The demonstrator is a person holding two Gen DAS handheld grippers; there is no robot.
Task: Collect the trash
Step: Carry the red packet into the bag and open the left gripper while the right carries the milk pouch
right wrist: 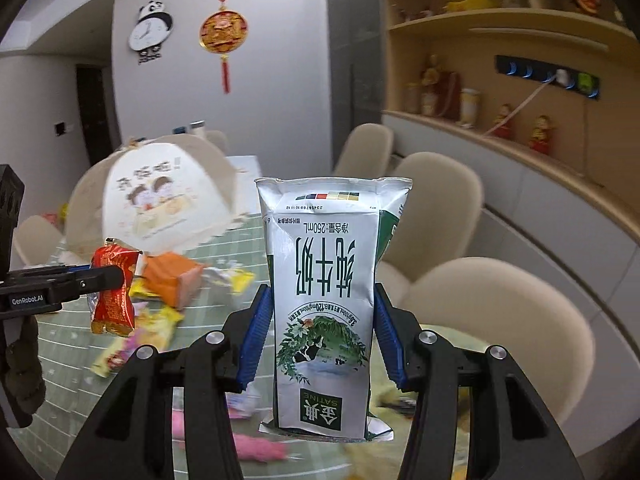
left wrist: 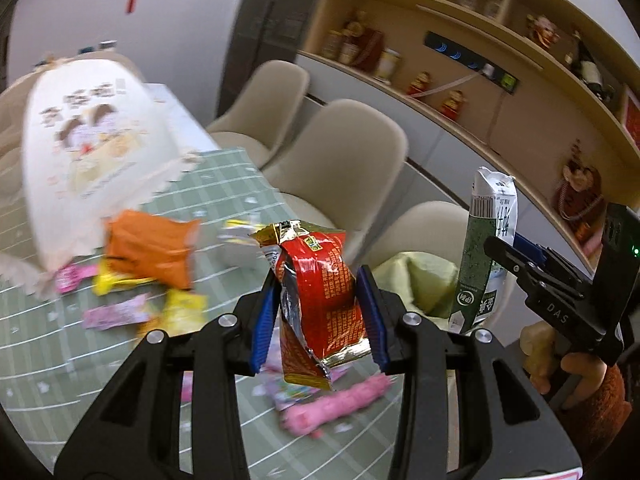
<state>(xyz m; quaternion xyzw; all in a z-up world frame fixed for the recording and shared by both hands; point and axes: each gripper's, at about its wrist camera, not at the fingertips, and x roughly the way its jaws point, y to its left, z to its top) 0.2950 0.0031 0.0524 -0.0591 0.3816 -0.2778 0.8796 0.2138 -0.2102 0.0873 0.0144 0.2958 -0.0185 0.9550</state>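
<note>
Milk carton [right wrist: 324, 304] upright, upside down

Left gripper [left wrist: 318, 312] is clamped on a red wrapper [left wrist: 320, 300], right gripper [right wrist: 320, 336] is gripping a milk carton [right wrist: 328, 304], both raised, angled downward.

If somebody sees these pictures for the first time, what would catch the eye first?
Likely the milk carton, held upside down in the right gripper, filling its view. Next, the red snack wrapper pinched in the left gripper, above bright wrappers scattered on the green tablecloth.
</note>
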